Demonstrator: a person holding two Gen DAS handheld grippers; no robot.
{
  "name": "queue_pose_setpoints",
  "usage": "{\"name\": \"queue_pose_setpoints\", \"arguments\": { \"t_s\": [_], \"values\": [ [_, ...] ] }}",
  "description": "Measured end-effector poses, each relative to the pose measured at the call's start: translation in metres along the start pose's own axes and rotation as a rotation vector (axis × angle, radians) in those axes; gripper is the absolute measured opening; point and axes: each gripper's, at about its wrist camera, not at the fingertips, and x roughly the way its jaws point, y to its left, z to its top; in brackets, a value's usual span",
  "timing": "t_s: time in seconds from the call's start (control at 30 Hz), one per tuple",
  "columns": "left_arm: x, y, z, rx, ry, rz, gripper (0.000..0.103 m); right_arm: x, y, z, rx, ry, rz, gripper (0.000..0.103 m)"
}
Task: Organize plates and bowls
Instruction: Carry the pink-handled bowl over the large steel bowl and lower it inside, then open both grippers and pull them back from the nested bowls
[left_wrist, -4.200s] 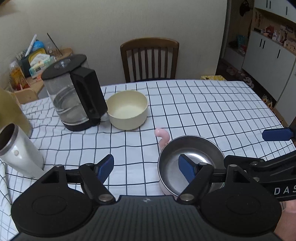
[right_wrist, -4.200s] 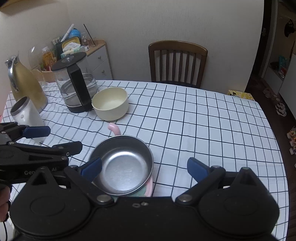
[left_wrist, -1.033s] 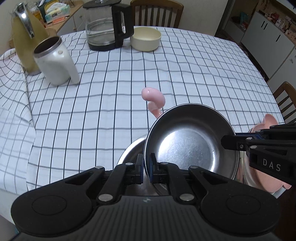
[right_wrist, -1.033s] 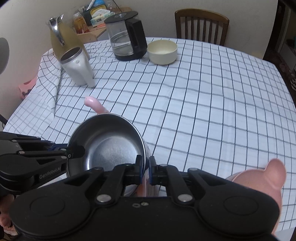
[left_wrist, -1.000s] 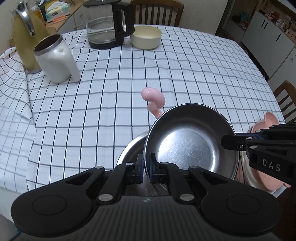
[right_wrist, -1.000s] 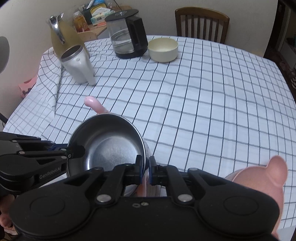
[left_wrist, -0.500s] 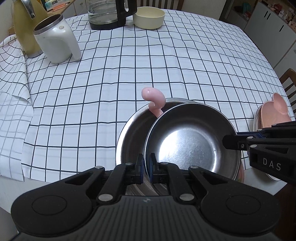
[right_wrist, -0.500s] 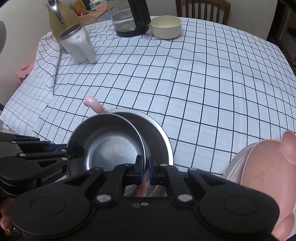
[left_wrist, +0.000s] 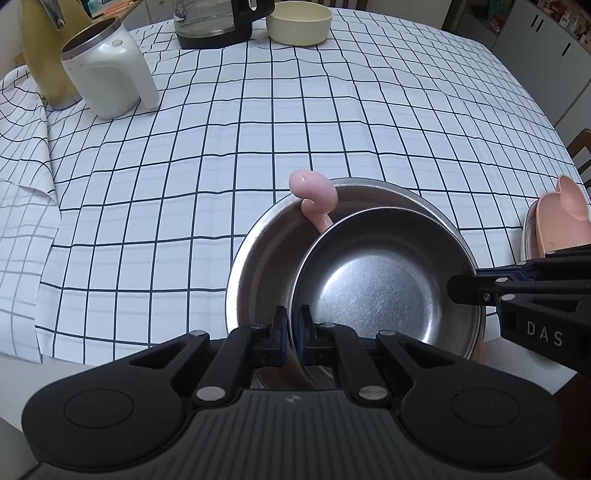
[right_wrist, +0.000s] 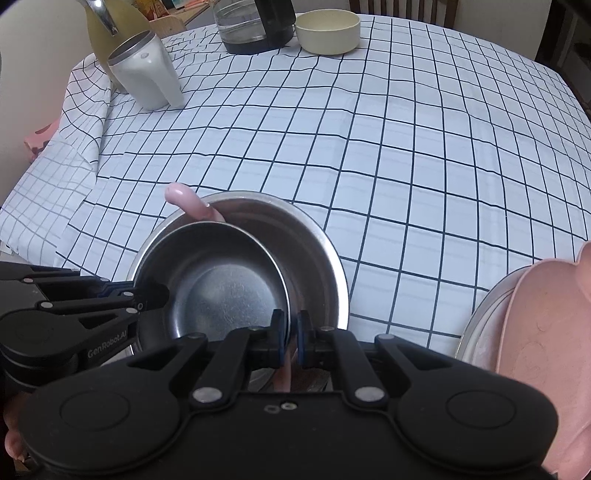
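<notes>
Both grippers pinch opposite rims of the small round stainless-steel bowl, sharing its weight; left gripper and right gripper are clamped nearly closed; the bowl hangs inside the larger stainless-steel bowl at the near table edge, apparently for nesting; a pink curved silicone piece is partly hidden behind it, identity unclear.

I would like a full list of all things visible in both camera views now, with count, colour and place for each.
small steel bowl: 1, silver, held over the large bowl
large steel bowl: 1, silver, near table edge
pink dish: 1, pink, near right, on a pale plate
pink curved piece: 1, behind the small bowl
cream bowl: 1, far side
glass kettle: 1, black and clear, far side
white jug: 1, far left
yellow carafe: 1, far left
tablecloth: 1, white with a black grid
left gripper: shut on bowl rim
right gripper: shut on bowl rim
</notes>
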Motion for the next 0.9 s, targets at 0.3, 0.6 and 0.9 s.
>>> {"name": "queue_pose_setpoints", "arguments": {
  "t_s": [0.3,0.6,0.9],
  "values": [
    [0.001,0.005,0.005,-0.008,-0.004,-0.034,0.005,0.003,-0.006,0.003,0.024,0.016,0.023,0.009],
    [-0.016,0.004,0.01,0.01,-0.061,-0.039,0.005,-0.008,0.0,0.008,-0.008,-0.015,0.031,0.02],
    [-0.046,0.003,0.016,0.052,-0.154,-0.055,0.005,-0.028,0.005,0.012,-0.042,-0.07,0.027,0.028]
  ]
}}
